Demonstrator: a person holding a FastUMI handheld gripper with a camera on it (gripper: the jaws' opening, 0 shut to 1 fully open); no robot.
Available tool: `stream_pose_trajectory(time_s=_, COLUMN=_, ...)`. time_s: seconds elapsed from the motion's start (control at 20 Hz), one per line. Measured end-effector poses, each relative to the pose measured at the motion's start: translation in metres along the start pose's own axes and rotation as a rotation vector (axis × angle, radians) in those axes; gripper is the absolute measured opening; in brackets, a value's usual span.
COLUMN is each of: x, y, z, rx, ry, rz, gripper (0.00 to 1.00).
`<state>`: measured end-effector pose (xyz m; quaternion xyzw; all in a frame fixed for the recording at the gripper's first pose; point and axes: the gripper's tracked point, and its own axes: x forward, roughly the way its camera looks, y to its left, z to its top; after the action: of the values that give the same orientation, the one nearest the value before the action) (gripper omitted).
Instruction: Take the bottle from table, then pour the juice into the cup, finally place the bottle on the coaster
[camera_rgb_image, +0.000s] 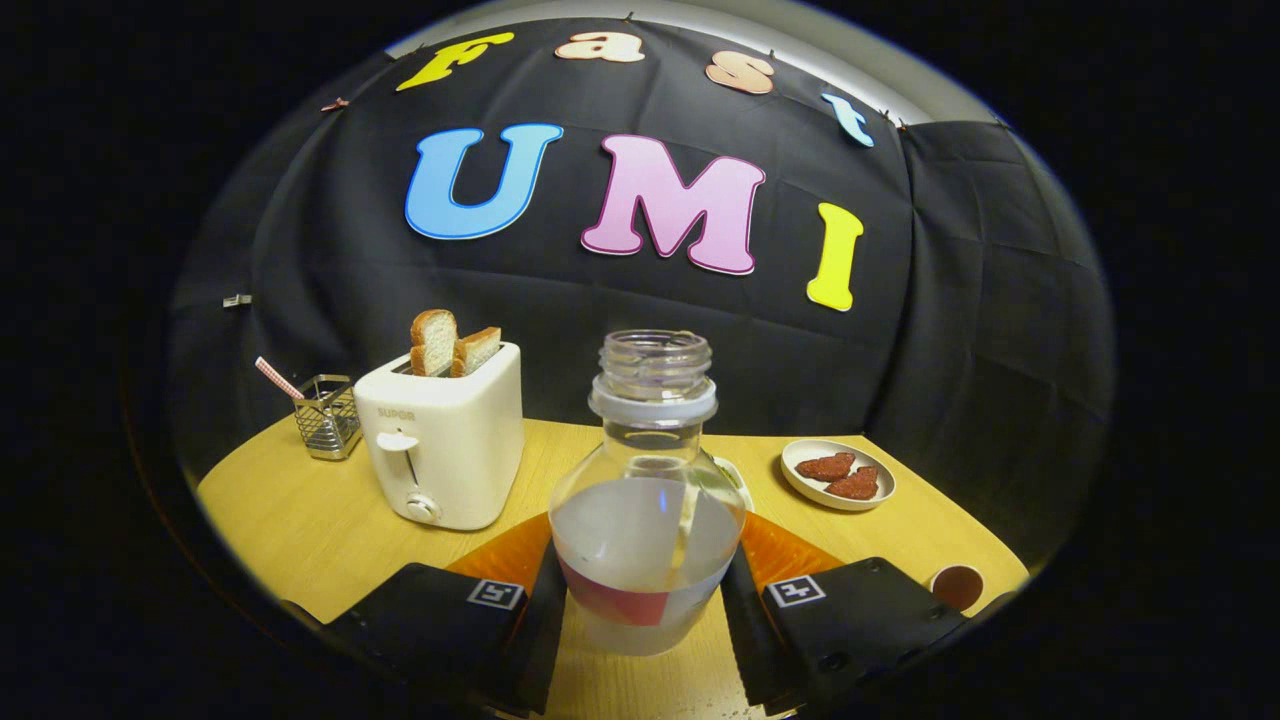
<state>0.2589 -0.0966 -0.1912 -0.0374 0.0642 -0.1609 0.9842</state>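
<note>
A clear, uncapped bottle (650, 520) stands upright between my fingers, about half full of pale cloudy juice, with a red label low on its body. My gripper (648, 600) is shut on it, one finger (540, 620) pressing on each side of its lower half. Whether its base rests on the wooden table (300, 520) I cannot tell. A small round brown thing with a pale rim (957, 586), a cup or a coaster, sits just right of the right finger. A white rim (738, 480) peeks out behind the bottle's right shoulder, mostly hidden.
A white toaster (445, 445) with two bread slices (450, 345) stands beyond the left finger. Left of it is a small metal basket (328, 415) holding a striped straw (278, 380). A white plate (800, 485) with two red heart-shaped pieces lies beyond the right finger.
</note>
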Motion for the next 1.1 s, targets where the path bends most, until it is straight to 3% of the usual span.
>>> stream_pose_trajectory(time_s=0.4, x=0.038, y=-0.001, z=-0.016, rx=0.015, ry=-0.007, rz=-0.011, gripper=0.73)
stream_pose_trajectory(time_s=1.1, x=0.053, y=-0.017, z=-0.037, rx=0.12, ry=0.033, rz=-0.053, gripper=0.76)
